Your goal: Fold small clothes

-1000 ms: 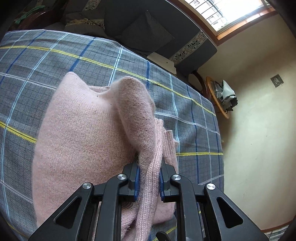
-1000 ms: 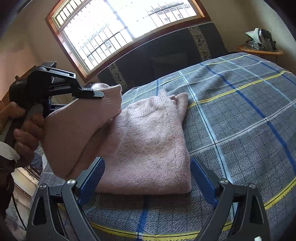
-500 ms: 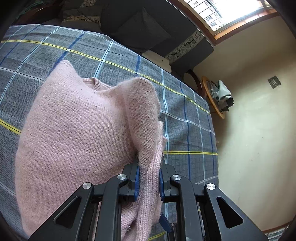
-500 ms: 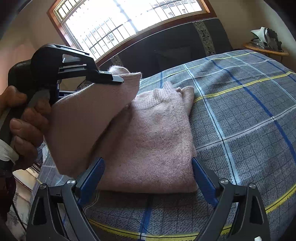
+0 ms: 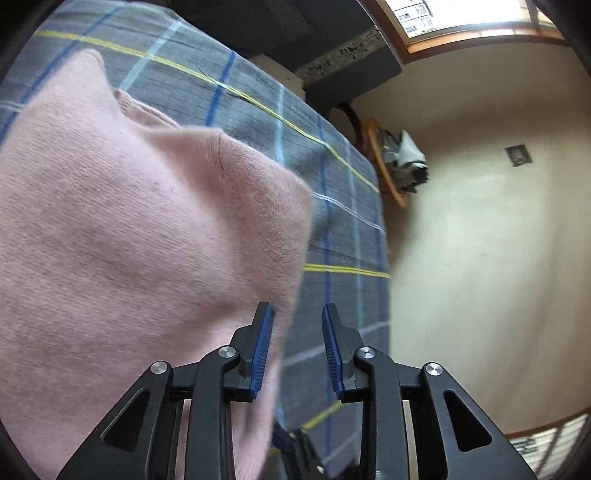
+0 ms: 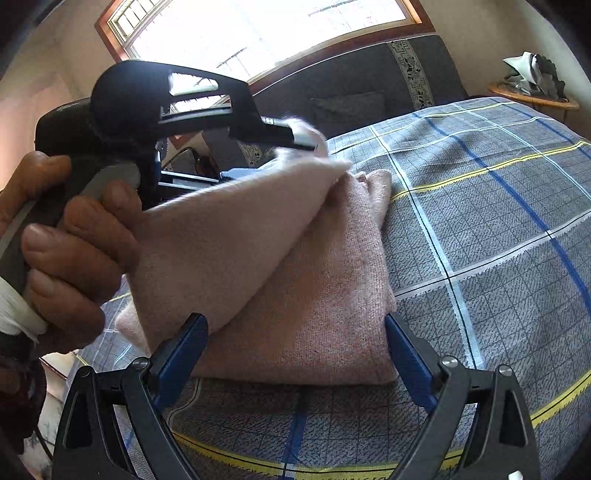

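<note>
My left tool (image 5: 297, 347) is opening, the pink sweater (image 5: 140, 236) slipping off its left pad. My right tool (image 6: 295, 350) gapes wide, empty, with the sweater lying on the bed (image 6: 498, 240) just ahead.

Plaid bedspread (image 6: 498, 258), window (image 6: 258, 33), round side table (image 6: 532, 98)

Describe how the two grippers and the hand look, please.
Both grippers, left and right, have black angular linkage frames with silver rivets and blue ribbed pads. The hand grips a grey trigger; a white cuff shows at its wrist.
</note>
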A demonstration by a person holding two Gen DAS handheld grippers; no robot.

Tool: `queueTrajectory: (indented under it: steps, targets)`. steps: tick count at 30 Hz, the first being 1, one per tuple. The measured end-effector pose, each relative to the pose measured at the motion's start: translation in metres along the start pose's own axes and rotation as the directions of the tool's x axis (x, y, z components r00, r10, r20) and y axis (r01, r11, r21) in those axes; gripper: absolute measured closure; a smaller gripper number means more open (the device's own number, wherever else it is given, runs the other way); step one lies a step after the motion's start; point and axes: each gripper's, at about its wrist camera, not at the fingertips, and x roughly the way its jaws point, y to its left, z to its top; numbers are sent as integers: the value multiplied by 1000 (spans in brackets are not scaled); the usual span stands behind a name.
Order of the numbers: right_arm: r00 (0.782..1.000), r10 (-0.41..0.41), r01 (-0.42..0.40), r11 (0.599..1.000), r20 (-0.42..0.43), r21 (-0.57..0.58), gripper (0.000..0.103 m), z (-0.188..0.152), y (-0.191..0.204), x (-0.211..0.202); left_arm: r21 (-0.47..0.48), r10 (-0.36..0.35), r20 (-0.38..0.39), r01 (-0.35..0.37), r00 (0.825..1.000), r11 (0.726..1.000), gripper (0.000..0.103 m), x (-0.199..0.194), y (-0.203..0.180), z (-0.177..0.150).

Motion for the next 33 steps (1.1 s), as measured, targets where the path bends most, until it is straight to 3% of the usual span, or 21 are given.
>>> queueTrajectory:
  steps: [2, 6, 8, 10, 12, 15, 18, 19, 22, 24, 25, 27, 30, 33]
  targets:
    - [1000, 0, 0, 1000, -2, 0, 9, -1, 0, -1, 15, -109, -7, 109, 994, 994, 71, -12, -6, 0]
    - [1000, 7, -7, 1000, 0, -1, 9, -1, 0, -2, 201, -217, 85, 197, 972, 960, 63, -65, -19, -12]
    - [999, 34, -34, 999, 13, -7, 9, -3, -1, -7, 283, -209, 156, 159, 965, 946, 60, -94, -13, -21]
    - [994, 101, -101, 995, 27, -8, 9, -3, -4, -14, 356, -135, 224, 48, 965, 933, 60, -112, 1, -36]
    - [977, 209, -211, 977, 51, 38, 9, -2, -16, -23, 419, -53, 272, -68, 961, 905, 60, -118, 18, -52]
    - [923, 373, -384, 898, 93, 213, 8, 0, -45, -28, 502, 35, 286, -181, 958, 846, 60, -105, 39, -80]
    - [873, 474, -481, 800, 114, 360, 8, 5, -71, -20, 551, 49, 272, -197, 961, 811, 60, -81, 46, -106]
    - [867, 485, -489, 782, 114, 386, 8, 8, -75, -17, 572, 58, 277, -213, 959, 792, 60, -72, 45, -112]
    - [865, 492, -487, 770, 103, 413, 8, 21, -81, -11, 622, 79, 292, -252, 953, 741, 60, -47, 39, -121]
    - [894, 439, -438, 807, 94, 397, 8, 34, -78, -16, 638, 81, 289, -255, 954, 726, 59, -37, 39, -120]
    - [904, 415, -422, 825, 104, 376, 8, 40, -76, -22, 638, 92, 285, -261, 954, 725, 60, -33, 39, -117]
    - [903, 415, -428, 833, 114, 352, 8, 49, -72, -30, 630, 78, 272, -238, 959, 739, 59, -32, 41, -112]
    - [896, 440, -433, 829, 64, 354, 8, 45, -66, -30, 600, -31, 246, -127, 969, 790, 60, -48, 44, -107]
    - [912, 410, -385, 860, -5, 335, 8, 41, -62, -18, 560, -98, 283, -81, 954, 824, 59, -77, 51, -106]
